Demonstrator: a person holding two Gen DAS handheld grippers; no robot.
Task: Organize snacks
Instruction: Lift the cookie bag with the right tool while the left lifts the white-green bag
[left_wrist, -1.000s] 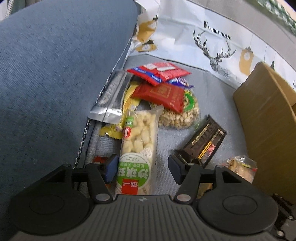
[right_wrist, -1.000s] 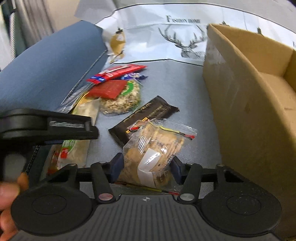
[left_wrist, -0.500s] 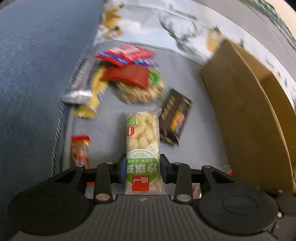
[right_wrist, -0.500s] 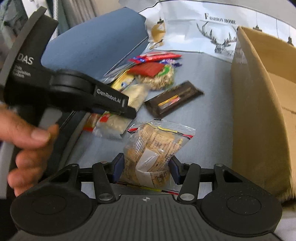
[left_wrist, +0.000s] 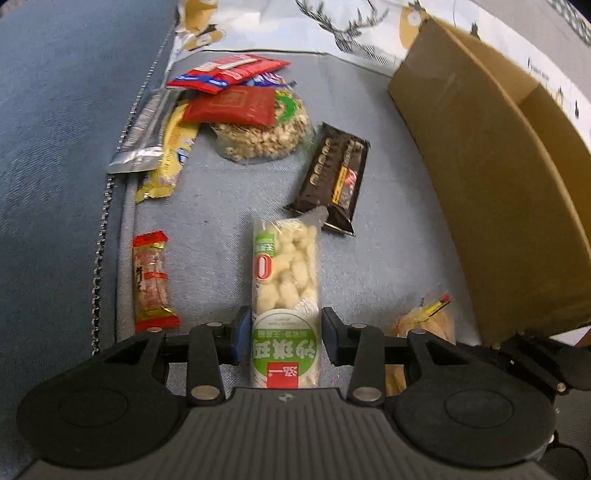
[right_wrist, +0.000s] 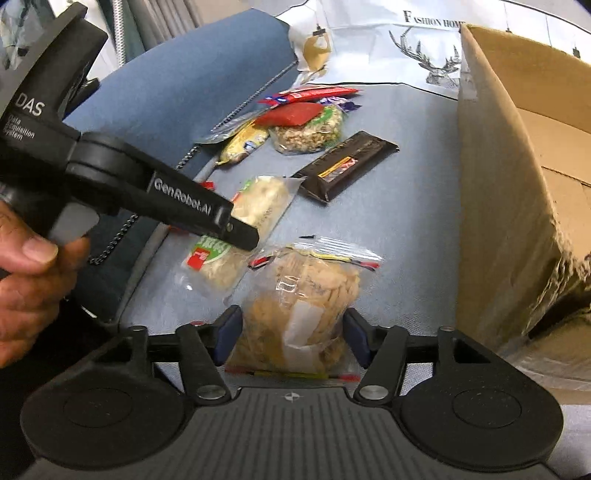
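Both grippers have snacks in hand: the left gripper (left_wrist: 284, 332) is closed on a long packet of puffed rice (left_wrist: 285, 284); the right gripper (right_wrist: 291, 334) pinches a clear bag of crackers (right_wrist: 301, 306), both held above the grey cushion (left_wrist: 388, 206). The cardboard box (right_wrist: 517, 177) along the cushion's right edge looks empty as far as it shows; a brown bar (left_wrist: 334, 177), a red sweet (left_wrist: 150, 280) and a pile of packets (left_wrist: 236, 107) at the far left corner are left.
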